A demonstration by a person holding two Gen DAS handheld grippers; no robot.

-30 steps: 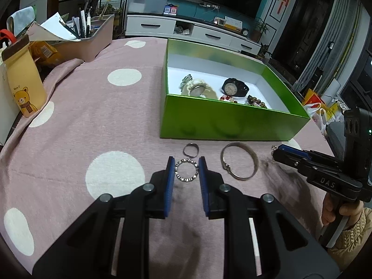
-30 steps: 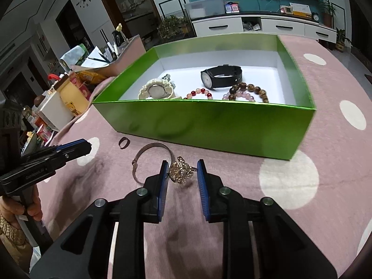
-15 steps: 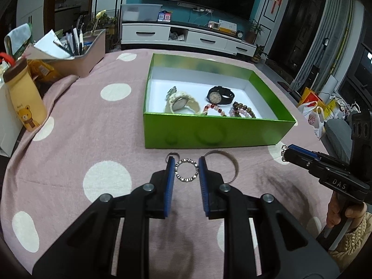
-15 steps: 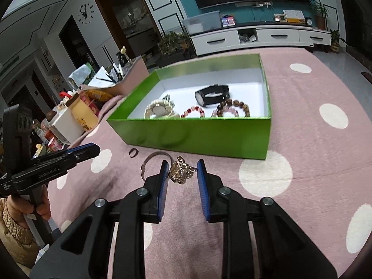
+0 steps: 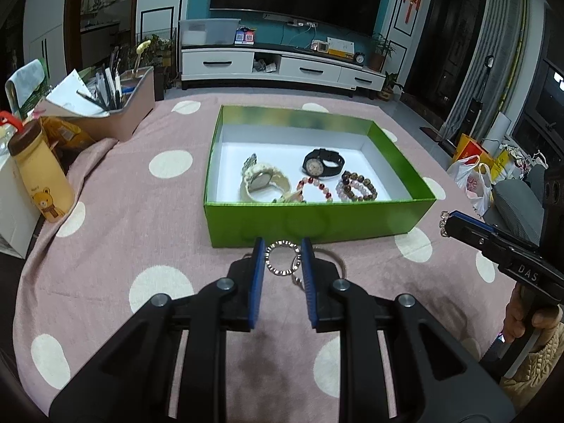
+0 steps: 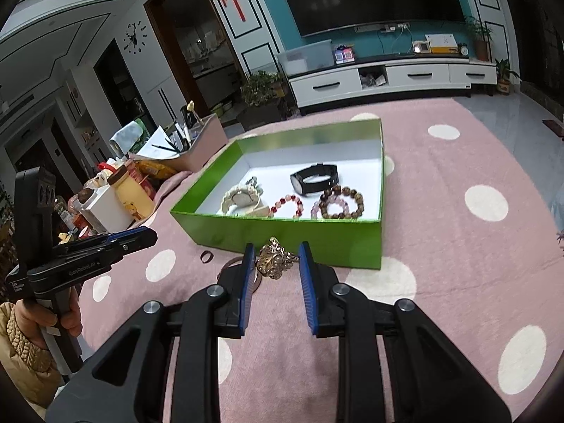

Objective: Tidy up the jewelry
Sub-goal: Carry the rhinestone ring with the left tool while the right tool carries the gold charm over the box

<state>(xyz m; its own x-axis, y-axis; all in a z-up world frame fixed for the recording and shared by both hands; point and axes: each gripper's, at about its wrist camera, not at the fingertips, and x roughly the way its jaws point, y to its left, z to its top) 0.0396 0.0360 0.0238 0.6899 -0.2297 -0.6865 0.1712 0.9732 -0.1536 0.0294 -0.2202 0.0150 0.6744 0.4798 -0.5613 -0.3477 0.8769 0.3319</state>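
Note:
My left gripper (image 5: 282,259) is shut on a silver studded ring (image 5: 273,268) and holds it above the pink cloth, in front of the green box (image 5: 317,220). My right gripper (image 6: 274,264) is shut on a gold ornate brooch (image 6: 271,262), also raised before the box (image 6: 282,234). The box holds a cream watch (image 5: 262,179), a black watch (image 5: 322,164) and bead bracelets (image 5: 356,187). A silver bangle (image 5: 336,259) and a small dark ring (image 6: 206,256) lie on the cloth, partly hidden by my fingers.
A yellow bear bottle (image 5: 42,176) and a pen holder tray (image 5: 105,112) stand at the table's left. A white carton (image 6: 105,211) sits by them. The table carries a pink polka-dot cloth (image 5: 123,211). Bags lie on the floor at the right (image 5: 476,176).
Both grippers have risen and pulled back from the table with their pieces held. The box now shows from higher, its contents more visible.

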